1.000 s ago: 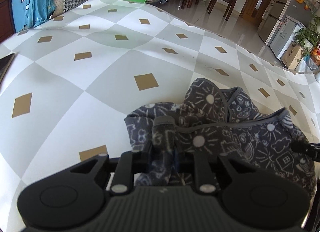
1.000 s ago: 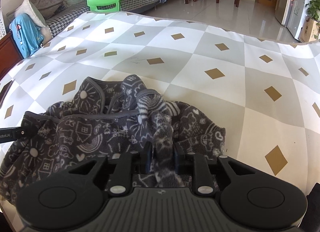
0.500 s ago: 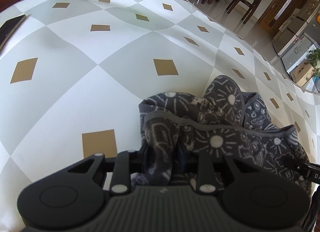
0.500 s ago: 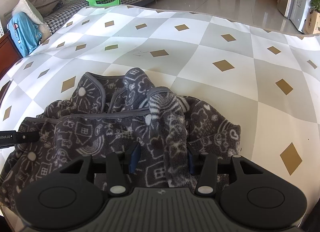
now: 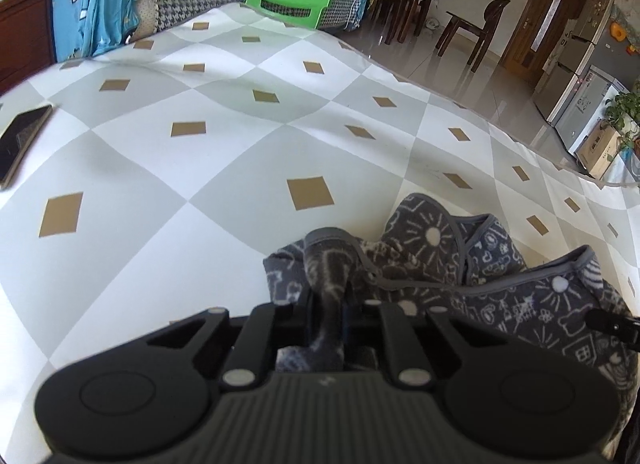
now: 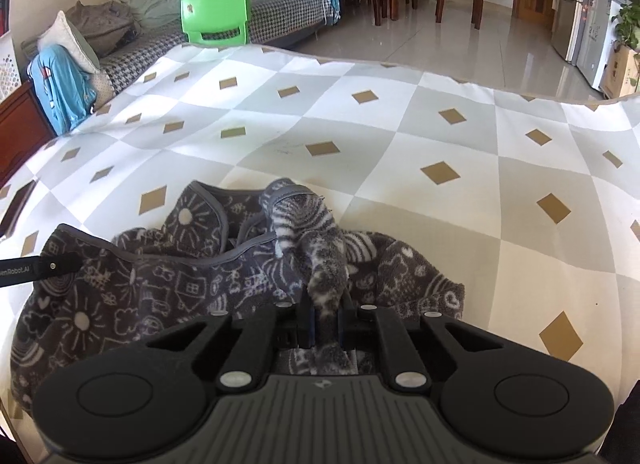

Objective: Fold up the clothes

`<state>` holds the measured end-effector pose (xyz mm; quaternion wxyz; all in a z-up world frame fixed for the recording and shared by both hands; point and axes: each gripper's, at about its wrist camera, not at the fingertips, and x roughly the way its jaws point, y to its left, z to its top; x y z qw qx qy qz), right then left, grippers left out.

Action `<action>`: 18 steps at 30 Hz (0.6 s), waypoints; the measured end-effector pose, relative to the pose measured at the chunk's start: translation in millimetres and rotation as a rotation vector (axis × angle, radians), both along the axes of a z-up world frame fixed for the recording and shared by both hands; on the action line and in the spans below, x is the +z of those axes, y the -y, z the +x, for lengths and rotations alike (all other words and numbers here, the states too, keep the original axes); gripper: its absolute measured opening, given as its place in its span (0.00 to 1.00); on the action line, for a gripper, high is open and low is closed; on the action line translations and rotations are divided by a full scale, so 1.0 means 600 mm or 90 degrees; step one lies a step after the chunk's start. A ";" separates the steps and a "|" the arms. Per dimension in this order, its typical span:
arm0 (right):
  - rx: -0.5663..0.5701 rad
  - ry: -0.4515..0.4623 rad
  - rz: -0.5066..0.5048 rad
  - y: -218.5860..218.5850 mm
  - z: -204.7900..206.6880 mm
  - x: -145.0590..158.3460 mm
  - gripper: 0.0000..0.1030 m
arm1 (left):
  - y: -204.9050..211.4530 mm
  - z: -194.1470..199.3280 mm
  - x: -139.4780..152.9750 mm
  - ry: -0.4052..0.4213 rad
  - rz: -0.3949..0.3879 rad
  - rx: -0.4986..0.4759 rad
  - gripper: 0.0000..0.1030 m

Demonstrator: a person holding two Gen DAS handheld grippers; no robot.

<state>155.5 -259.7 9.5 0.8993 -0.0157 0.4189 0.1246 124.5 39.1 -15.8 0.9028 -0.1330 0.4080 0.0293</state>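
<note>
A dark grey patterned fleece garment (image 6: pixel 132 288) lies crumpled on a table (image 5: pixel 224 168) under a diamond-print cloth. The left claw (image 5: pixel 329 306) and right claw (image 6: pixel 325 314) are each clamped on a bunched pinch of fleece. Such thick, fluffy pinches could slip free on lifting, or drag extra layers and tangle the fold. Sleeves, hem and front are lost in the heap; its near edge is hidden behind the claws.

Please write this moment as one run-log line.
left tool: shut on garment | right tool: shut on garment | garment: crumpled on checked cloth
</note>
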 end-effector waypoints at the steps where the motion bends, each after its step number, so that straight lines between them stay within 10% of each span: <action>1: -0.002 0.011 0.007 0.003 -0.005 0.009 0.10 | 0.005 0.000 0.011 0.015 0.009 -0.005 0.10; 10: -0.077 0.136 0.044 0.044 -0.043 0.081 0.09 | 0.048 0.017 0.082 0.117 0.056 -0.007 0.10; 18: -0.165 0.131 0.079 0.093 -0.034 0.076 0.09 | 0.095 0.069 0.119 0.177 0.060 -0.019 0.10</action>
